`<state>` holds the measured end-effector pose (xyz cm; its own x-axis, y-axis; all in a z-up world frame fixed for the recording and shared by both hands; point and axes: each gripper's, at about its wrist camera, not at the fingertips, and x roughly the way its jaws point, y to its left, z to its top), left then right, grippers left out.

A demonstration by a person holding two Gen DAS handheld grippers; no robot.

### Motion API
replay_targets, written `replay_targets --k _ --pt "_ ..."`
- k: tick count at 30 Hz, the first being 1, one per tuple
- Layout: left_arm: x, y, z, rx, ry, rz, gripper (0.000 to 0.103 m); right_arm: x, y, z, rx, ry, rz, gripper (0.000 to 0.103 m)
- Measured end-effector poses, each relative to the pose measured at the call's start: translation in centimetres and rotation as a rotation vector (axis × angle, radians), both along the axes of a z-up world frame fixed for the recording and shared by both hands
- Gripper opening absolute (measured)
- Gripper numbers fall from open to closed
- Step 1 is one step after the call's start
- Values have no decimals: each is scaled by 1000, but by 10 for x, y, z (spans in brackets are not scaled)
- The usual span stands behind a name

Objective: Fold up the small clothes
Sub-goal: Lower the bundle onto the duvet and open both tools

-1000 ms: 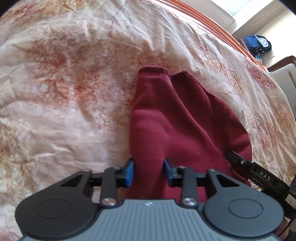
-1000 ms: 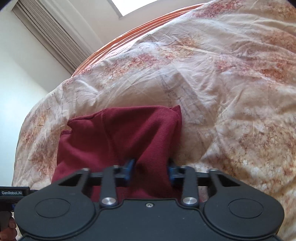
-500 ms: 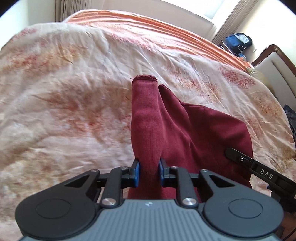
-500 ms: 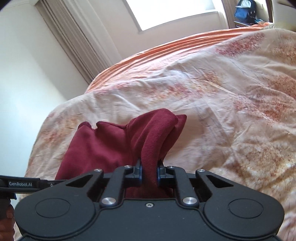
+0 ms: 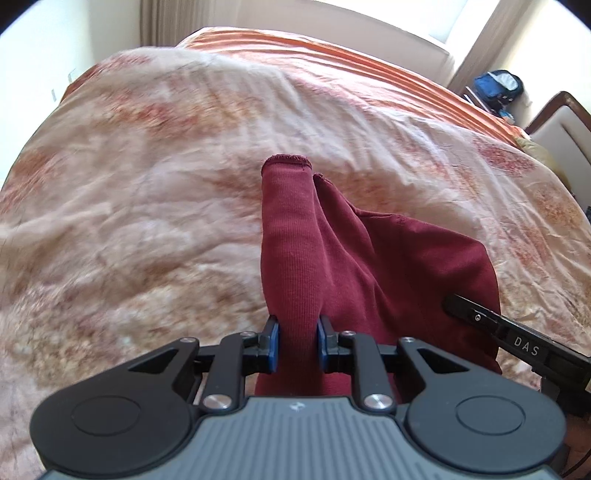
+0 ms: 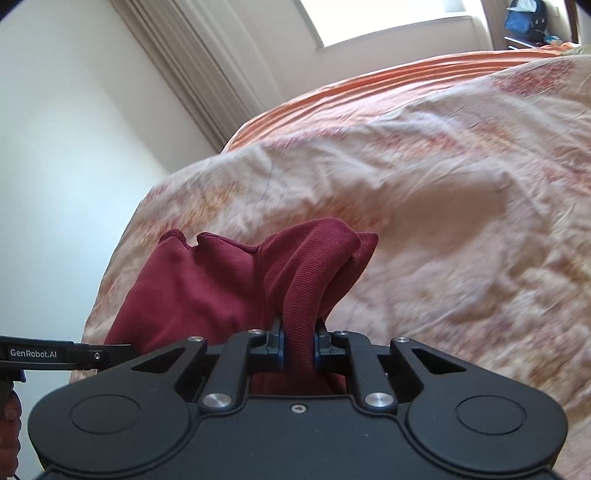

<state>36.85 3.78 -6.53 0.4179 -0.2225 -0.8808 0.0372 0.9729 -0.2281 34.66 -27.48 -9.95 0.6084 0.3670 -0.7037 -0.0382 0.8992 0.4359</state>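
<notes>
A dark red knit garment [image 5: 373, 266] hangs lifted above the bed between both grippers. My left gripper [image 5: 297, 343] is shut on one bunched edge of it, and a rolled tube of cloth runs away from the blue pads [image 5: 273, 345] to a stitched hem. My right gripper [image 6: 298, 349] is shut on the garment [image 6: 207, 291] at its other edge, the cloth folding over just beyond the jaws. In the left wrist view the right gripper's black side [image 5: 517, 339] shows at the right; in the right wrist view the left gripper's side [image 6: 55, 355] shows at the left.
A cream and rust patterned quilt [image 5: 147, 206] covers the bed, with an orange striped cover [image 5: 351, 62] at its far end. A blue bag [image 5: 498, 86] and a wooden chair [image 5: 557, 118] stand at the far right. Curtains [image 6: 192, 70] and a bright window [image 6: 399, 18] lie beyond the bed.
Both grippers closed on the garment's edges and rose, lifting it off the quilt. The cloth now hangs bunched and narrower, and more of the room shows in both views.
</notes>
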Motion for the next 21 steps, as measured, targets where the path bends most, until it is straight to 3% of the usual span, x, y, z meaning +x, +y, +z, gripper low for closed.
replay_targets --k 7,10,11,12,15,16,18,21 --pt "-6 27 -25 -4 29 26 22 -1 30 -17 -26 33 22 14" --pt "-5 32 -35 -13 43 42 29 0 37 -23 -51 42 27 15" --pt "-5 33 -38 -4 48 49 35 1 39 -24 -67 42 28 17" --pt "-5 35 -39 12 50 58 50 2 41 -26 -90 47 26 23" --pt "-8 41 -38 29 35 79 75 -1 44 -28 -147 58 9 38" --pt "-10 43 -36 36 26 87 78 -4 43 -26 -158 48 6 42" --pt "-18 47 -29 50 0 110 87 -14 39 -17 -173 11 -6 67" --pt "-36 50 -13 72 -62 139 96 -31 35 3 -199 -75 0 80"
